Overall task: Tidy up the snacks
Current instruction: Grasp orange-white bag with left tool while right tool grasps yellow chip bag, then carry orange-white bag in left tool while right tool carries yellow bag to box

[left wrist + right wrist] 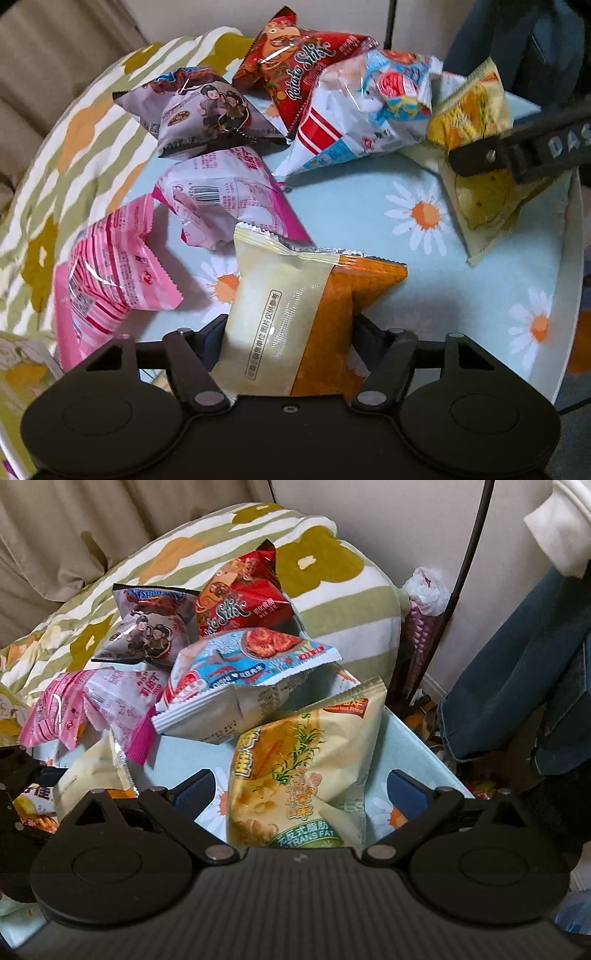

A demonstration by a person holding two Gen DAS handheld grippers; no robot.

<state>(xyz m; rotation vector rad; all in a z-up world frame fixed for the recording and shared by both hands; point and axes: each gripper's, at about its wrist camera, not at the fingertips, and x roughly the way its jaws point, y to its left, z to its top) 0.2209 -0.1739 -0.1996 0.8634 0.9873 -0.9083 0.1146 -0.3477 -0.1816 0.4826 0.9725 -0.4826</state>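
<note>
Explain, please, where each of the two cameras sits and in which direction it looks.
Left wrist: sits on the left claw, looks along it over the daisy tablecloth; its fingers grip the orange-cream packet; the right claw shows.
Right wrist: sits on the right claw, faces the bedding; open fingers flank the yellow packet; jeans show.
Shared: red packet, blue-white packet, yellow packet.

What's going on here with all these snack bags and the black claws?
Someone is sorting snacks with a handheld claw in each hand. The left claw has a cream-and-orange packet between its fingers. The right claw is around a yellow chip bag, though its fingers look spread. Other bags, like the red packet, lie on the daisy-print table.
</note>
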